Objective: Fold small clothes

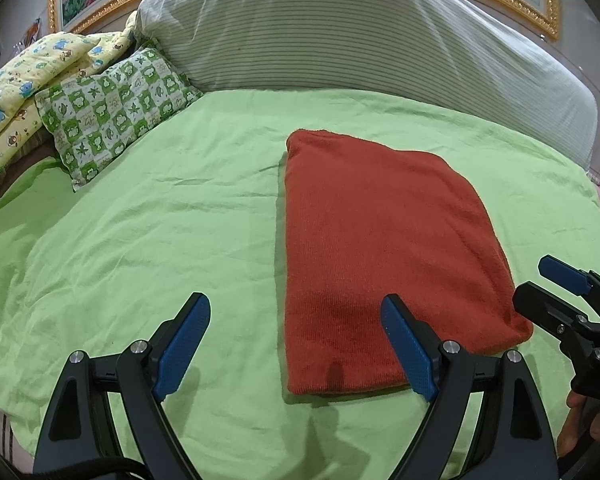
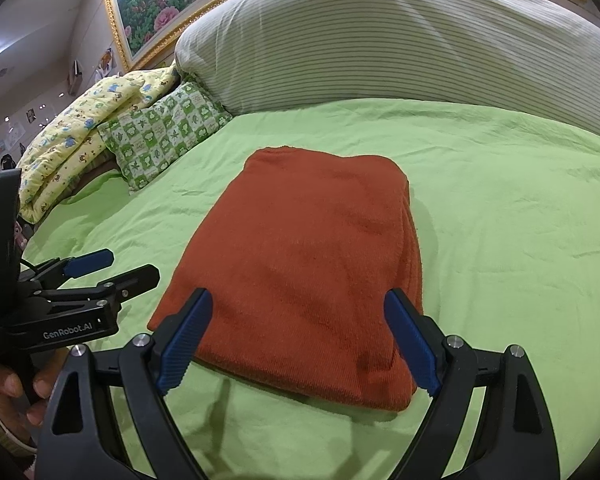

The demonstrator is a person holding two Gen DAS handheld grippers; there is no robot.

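A rust-red folded cloth lies flat on the green sheet of the bed, a neat rectangle with its edges squared and its near edge just ahead of both tools. The left tool hangs over the sheet with its jaws spread wide and nothing between them, one blue pad over the cloth's near left part, the other over bare sheet. The right tool is likewise wide open, empty, straddling the cloth's near edge. Bare, wrinkled sheet stretches to the left and right of the cloth. Far behind lie a striped pillow, a checked green pillow and a yellow quilt.
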